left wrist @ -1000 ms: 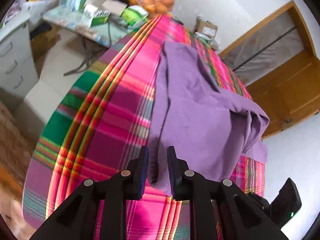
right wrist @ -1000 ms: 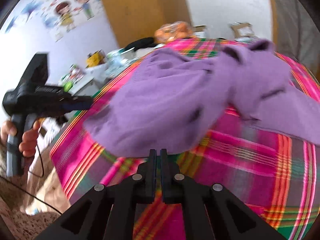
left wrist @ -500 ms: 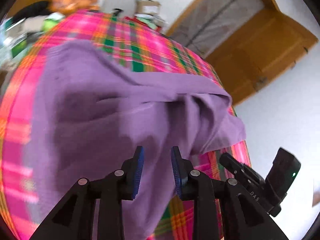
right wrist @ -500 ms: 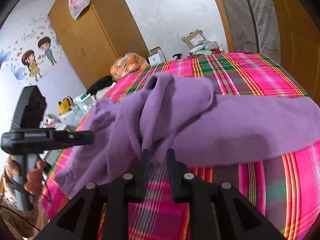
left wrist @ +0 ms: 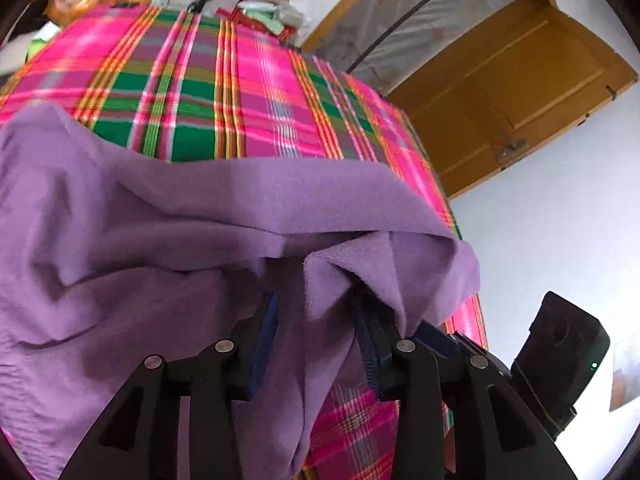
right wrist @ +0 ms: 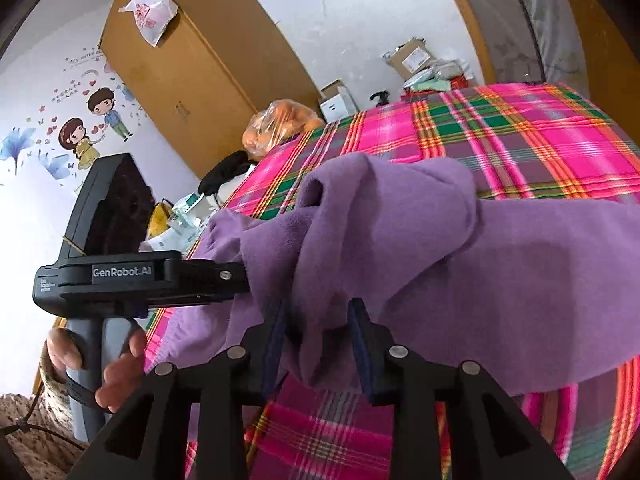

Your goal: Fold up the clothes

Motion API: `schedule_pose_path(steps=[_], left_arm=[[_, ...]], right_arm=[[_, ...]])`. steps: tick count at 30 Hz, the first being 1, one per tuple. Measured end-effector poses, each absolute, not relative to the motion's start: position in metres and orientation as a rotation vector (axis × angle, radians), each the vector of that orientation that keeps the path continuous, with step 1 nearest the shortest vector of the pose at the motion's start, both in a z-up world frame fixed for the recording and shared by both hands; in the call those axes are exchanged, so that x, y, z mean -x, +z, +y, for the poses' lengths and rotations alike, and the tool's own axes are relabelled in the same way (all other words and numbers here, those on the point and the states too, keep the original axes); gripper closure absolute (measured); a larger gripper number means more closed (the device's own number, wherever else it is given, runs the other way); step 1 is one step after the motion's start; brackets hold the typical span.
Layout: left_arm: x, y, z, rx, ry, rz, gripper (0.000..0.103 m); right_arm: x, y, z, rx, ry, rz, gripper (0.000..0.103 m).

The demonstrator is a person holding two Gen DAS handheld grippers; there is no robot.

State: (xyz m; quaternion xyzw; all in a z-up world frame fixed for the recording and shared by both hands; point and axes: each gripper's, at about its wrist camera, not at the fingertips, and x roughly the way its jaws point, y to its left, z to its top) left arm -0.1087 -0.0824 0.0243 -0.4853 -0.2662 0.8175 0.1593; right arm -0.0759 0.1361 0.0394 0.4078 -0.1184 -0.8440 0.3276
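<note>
Both grippers have spread their jaws wider since half a second ago, and purple cloth now hangs between each pair. On the left gripper (left wrist: 314, 340), a fold of the purple garment (left wrist: 160, 248) drapes between the parted fingers, unclamped. Likewise the right gripper (right wrist: 318, 338) stands released, a bunched fold drooping into its gap. The garment lies heaped on the near part of the plaid bedspread (left wrist: 248, 92). At left in the right wrist view, a hand (right wrist: 116, 368) grips the left gripper's handle. Beyond the far edge sit an orange bag (right wrist: 280, 124), cardboard boxes (right wrist: 412, 58) and a wooden wardrobe (right wrist: 192, 72).
</note>
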Motion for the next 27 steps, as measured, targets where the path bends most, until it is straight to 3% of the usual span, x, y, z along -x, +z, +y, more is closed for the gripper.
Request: schedule_pose_path(steps=[2,3,4,5,7,10,27], left_arm=[[0.113,0.021,-0.081,1.402,2.315,-0.780,0.063],[0.115,0.019,-0.080,1.409,2.304,-0.789,0.063],[0.117,0.017,-0.079,1.416,2.294,-0.799,0.068],[0.118,0.017,-0.078,1.416,2.296,-0.789,0.079],[0.120,0.019,-0.078,1.411,2.309,-0.760,0.093],[0.120,0.022,-0.081,1.388,2.313,-0.776,0.099],[0.112,0.028,-0.106,1.307,2.338,-0.878,0.100]], right_arm=[[0.078,0.038,0.132,-1.076,-2.208,-0.292,0.073],[0.079,0.037,0.131,-1.082,-2.215,-0.277,0.085],[0.080,0.036,0.130,-1.088,-2.221,-0.263,0.092],[0.081,0.035,0.129,-1.094,-2.228,-0.248,0.100],[0.081,0.037,0.128,-1.085,-2.255,-0.210,0.100],[0.080,0.045,0.131,-1.056,-2.302,-0.173,0.100],[0.107,0.093,0.154,-0.929,-2.520,-0.133,0.100]])
